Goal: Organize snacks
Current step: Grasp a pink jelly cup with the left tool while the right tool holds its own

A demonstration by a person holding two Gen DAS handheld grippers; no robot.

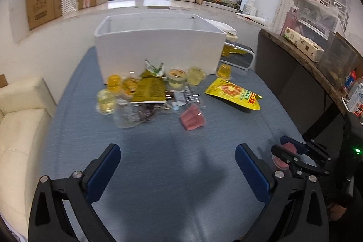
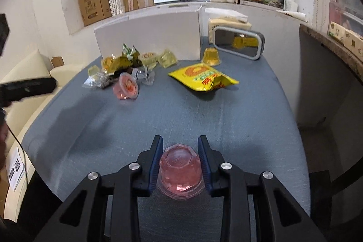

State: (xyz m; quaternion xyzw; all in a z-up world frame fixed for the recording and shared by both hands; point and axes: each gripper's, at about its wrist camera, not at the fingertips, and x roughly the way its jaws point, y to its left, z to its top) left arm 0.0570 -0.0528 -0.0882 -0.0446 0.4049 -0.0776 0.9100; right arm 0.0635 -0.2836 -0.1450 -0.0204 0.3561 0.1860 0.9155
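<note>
My right gripper (image 2: 180,144) is shut on a pink jelly cup (image 2: 180,170) that stands upside down on the blue table near its front edge; both blue pads press its sides. The left wrist view shows that gripper (image 1: 289,152) low at the right with the cup (image 1: 281,162). My left gripper (image 1: 178,149) is open over bare cloth, nothing between its fingers. Farther back lie a second pink jelly cup (image 1: 191,118) (image 2: 127,87) on its side, a yellow snack bag (image 1: 233,93) (image 2: 202,76), several yellow jelly cups and wrapped snacks (image 1: 147,90), in front of a white box (image 1: 158,49).
A mirror with a grey frame (image 2: 238,42) stands right of the white box (image 2: 147,37), with one yellow jelly cup (image 2: 211,57) before it. A cream sofa (image 1: 20,117) lies left of the table and a dark shelf (image 1: 295,65) right. Cardboard boxes line the windowsill.
</note>
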